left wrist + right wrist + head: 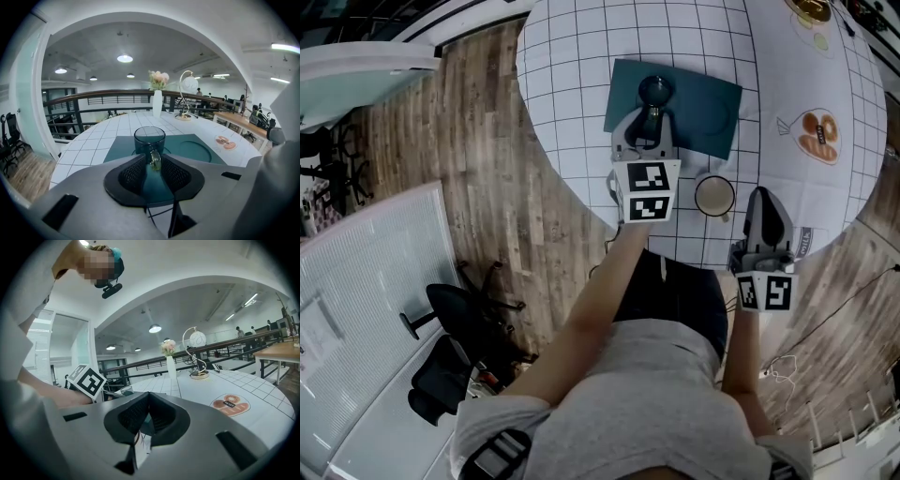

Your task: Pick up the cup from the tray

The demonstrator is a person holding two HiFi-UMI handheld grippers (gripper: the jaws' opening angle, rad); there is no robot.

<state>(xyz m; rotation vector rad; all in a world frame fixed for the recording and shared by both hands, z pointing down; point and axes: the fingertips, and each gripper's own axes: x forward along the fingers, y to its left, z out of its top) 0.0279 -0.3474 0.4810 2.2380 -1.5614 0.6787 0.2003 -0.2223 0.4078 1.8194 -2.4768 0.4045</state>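
On the tray [705, 105], which lies on a round table [581, 56] with a grid cloth, stands one dark cup [655, 90]. The tray has two round hollows, and the cup sits upright in the left one, its handle turned toward the person.

There are two grippers. The left gripper [651, 114] reaches in over the tray's near edge. Its jaws are drawn in to a narrow gap with the cup's handle in it, and the pads [174, 173] lie against that handle. The cup's base is on the tray.

The right gripper [763, 202] is off the tray, beyond its near right corner and closer to the person. Its jaws are pressed together with nothing between them.

A second cup, a pale mug [714, 196], stands on the cloth just off the tray's near edge, between the two grippers.

Beyond the tray's far edge, well apart from it, are one white vase [157, 103] with flowers and one lamp [187, 91] with a globe shade.
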